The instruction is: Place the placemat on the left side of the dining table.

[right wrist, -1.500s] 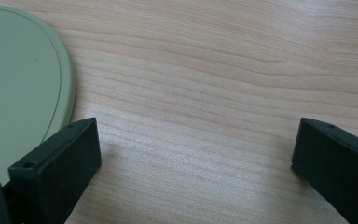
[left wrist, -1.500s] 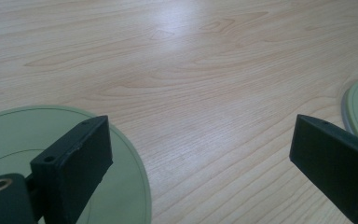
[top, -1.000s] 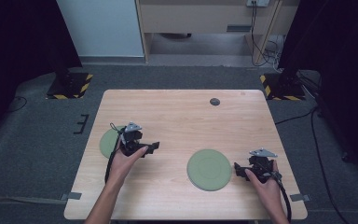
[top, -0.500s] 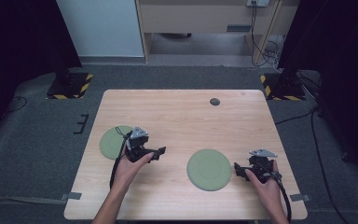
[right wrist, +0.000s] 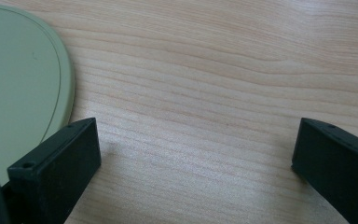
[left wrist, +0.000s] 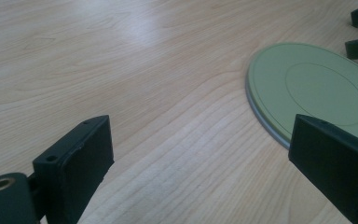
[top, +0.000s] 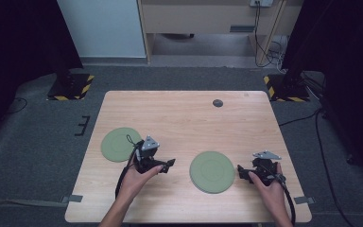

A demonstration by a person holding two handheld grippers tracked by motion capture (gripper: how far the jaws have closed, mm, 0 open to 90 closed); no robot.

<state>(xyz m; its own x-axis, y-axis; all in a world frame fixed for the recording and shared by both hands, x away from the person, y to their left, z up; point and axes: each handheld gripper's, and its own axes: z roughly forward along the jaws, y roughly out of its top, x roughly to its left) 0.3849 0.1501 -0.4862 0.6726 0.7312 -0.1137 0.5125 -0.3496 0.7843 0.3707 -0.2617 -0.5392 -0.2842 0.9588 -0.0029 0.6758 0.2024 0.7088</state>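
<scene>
Grippers both spread wide, left gripper (top: 169, 164) and right gripper (top: 242, 170) flanking near green plate (top: 211, 171), wooden table (top: 184, 118).

A light wooden desk (top: 179, 118) stands on grey carpet. Near its far edge, toward the far right corner, lies a small dark round disc (top: 218, 103). Two yellow-and-black striped bases (top: 71, 86) sit on the floor off the desk's far corners. Beyond the far edge, cables (top: 264, 42) hang by a wooden cabinet (top: 194, 19).
</scene>
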